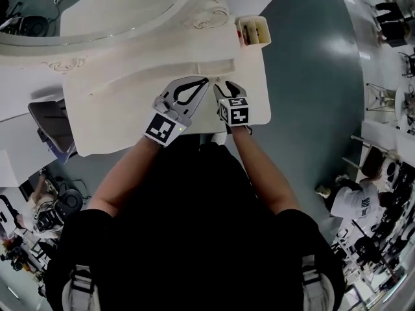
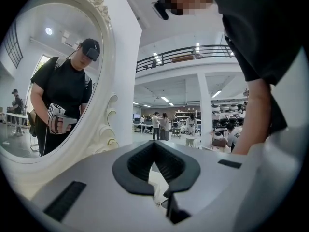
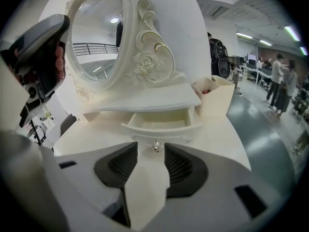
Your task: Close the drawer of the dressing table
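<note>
The white dressing table carries a small drawer that stands pulled out under the mirror shelf, its inside bare. In the head view the drawer lies just beyond both grippers. My right gripper is open and tilted down at the drawer front. The little silver knob shows in the gap just past its fingertips, and the pads do not touch it. The right gripper hovers over the tabletop. Close on its left, my left gripper points level, its tips meeting on nothing.
An ornate oval mirror rises behind the drawer and reflects the person. A cream box with small items stands at the table's right back corner. A chair sits left of the table. People stand far off across the hall.
</note>
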`<action>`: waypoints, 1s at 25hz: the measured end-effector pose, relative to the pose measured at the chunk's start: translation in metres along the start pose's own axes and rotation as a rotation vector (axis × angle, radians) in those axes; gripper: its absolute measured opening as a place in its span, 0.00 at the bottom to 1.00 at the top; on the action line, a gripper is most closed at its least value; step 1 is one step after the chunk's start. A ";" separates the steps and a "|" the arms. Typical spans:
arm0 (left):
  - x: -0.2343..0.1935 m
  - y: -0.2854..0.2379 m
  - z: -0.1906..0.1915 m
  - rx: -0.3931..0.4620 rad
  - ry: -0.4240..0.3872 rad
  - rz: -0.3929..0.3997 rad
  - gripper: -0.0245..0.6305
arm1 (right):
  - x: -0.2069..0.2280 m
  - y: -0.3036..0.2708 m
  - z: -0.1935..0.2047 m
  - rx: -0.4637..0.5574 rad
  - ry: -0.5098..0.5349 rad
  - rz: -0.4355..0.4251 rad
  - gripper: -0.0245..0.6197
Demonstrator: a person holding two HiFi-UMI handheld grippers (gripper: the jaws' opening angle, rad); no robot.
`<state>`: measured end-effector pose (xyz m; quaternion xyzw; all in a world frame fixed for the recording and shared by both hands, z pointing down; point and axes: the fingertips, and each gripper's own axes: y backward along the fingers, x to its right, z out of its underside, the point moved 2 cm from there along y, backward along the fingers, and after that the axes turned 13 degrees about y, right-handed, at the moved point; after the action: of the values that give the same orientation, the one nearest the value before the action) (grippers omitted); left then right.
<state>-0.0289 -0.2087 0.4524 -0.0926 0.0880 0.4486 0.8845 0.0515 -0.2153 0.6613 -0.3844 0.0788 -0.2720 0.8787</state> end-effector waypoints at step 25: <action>-0.037 -0.004 0.015 -0.035 0.022 0.023 0.03 | 0.009 -0.048 0.016 -0.126 -0.092 0.066 0.22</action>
<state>-0.0460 -0.2369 0.4759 -0.1120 0.0907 0.4591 0.8766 0.0443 -0.2367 0.7075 -0.4481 0.0682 -0.2193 0.8640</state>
